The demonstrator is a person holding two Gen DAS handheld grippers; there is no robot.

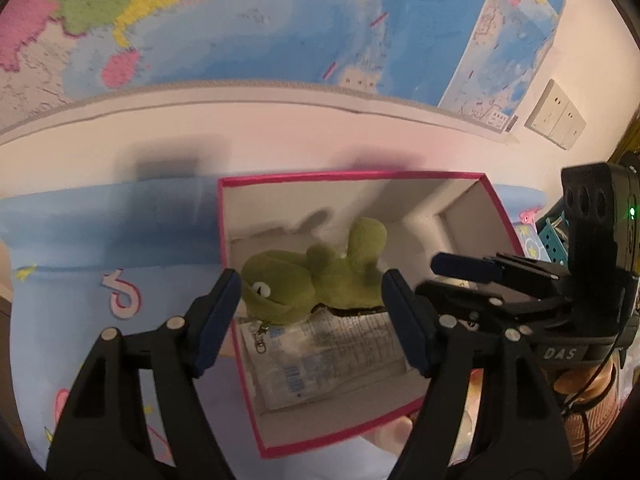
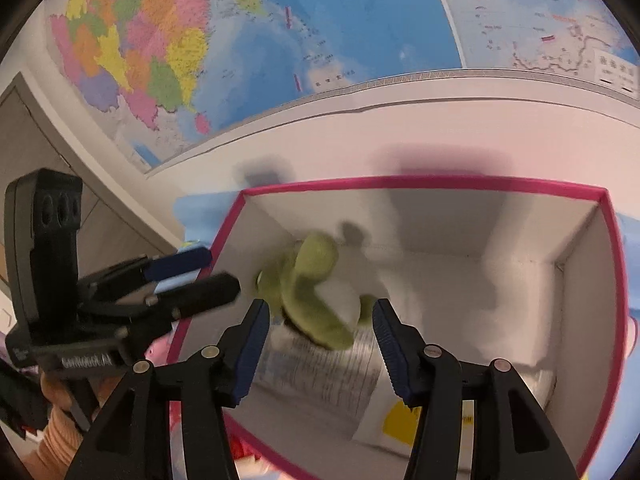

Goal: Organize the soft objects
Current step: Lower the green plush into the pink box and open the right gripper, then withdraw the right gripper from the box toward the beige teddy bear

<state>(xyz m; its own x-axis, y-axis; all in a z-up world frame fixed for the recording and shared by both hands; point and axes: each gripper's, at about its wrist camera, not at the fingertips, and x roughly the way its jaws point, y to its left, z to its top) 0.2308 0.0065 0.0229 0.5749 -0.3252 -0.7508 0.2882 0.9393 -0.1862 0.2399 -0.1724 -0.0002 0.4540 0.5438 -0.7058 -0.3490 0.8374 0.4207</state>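
A green plush frog with a metal key clasp lies in a white box with a pink rim, on top of a printed plastic packet. My left gripper hangs open over the box's left side, with the frog showing between its fingers and untouched. My right gripper is open above the same box. The frog is blurred just beyond the right gripper's tips, clear of both pads. Each gripper shows in the other's view: the right, the left.
The box sits on a light blue cartoon-print cloth against a white wall with a large map. Wall sockets are at the right, a teal basket beside the box. A white packet with a yellow label lies in the box.
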